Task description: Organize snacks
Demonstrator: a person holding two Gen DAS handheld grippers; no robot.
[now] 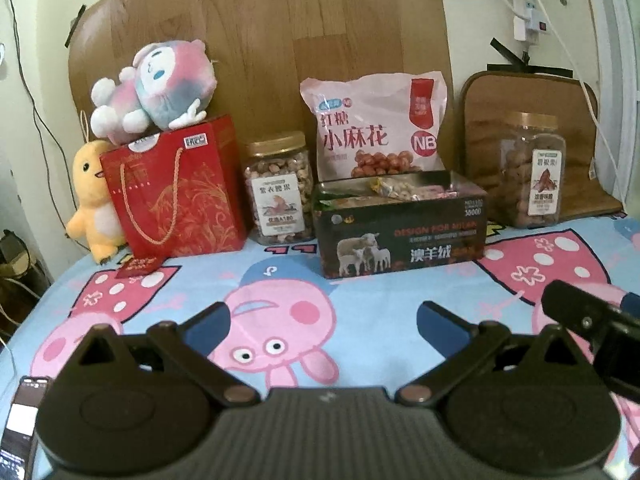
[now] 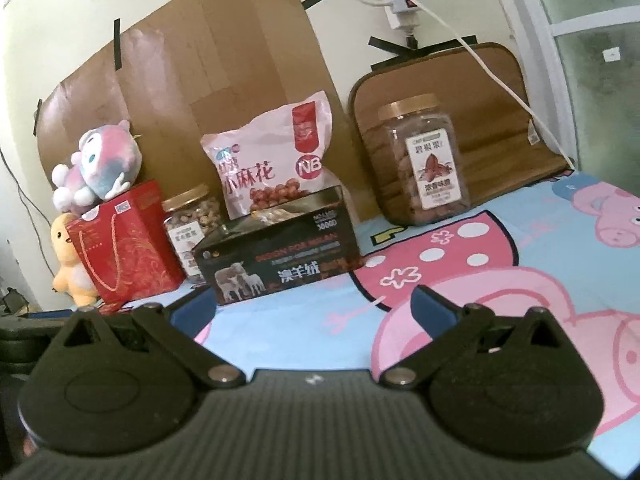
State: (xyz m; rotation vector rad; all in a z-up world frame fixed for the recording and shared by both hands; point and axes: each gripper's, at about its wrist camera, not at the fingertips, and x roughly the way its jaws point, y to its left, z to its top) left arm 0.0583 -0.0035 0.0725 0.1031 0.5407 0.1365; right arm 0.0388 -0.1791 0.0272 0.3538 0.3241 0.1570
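A black open-topped box (image 1: 402, 232) (image 2: 276, 256) with sheep printed on it holds small wrapped snacks and stands on the cartoon cloth. Behind it leans a pink snack bag (image 1: 376, 128) (image 2: 272, 160). A clear nut jar (image 1: 280, 188) (image 2: 192, 220) stands left of the box, and a taller pecan jar (image 1: 534, 170) (image 2: 424, 160) to its right. My left gripper (image 1: 322, 320) hovers open in front of the box with nothing between its blue pads. My right gripper (image 2: 312, 308) is open and empty too, just short of the box's near corner. In the left wrist view its black finger (image 1: 576, 308) shows at the right edge.
A red gift bag (image 1: 176, 188) (image 2: 124, 240) stands at the left with a pink plush (image 1: 156, 84) (image 2: 96, 168) on top and a yellow plush (image 1: 94, 200) (image 2: 68, 264) beside it. A phone (image 1: 22, 420) lies at the near left. Cables and a power strip (image 1: 528, 4) hang on the wall.
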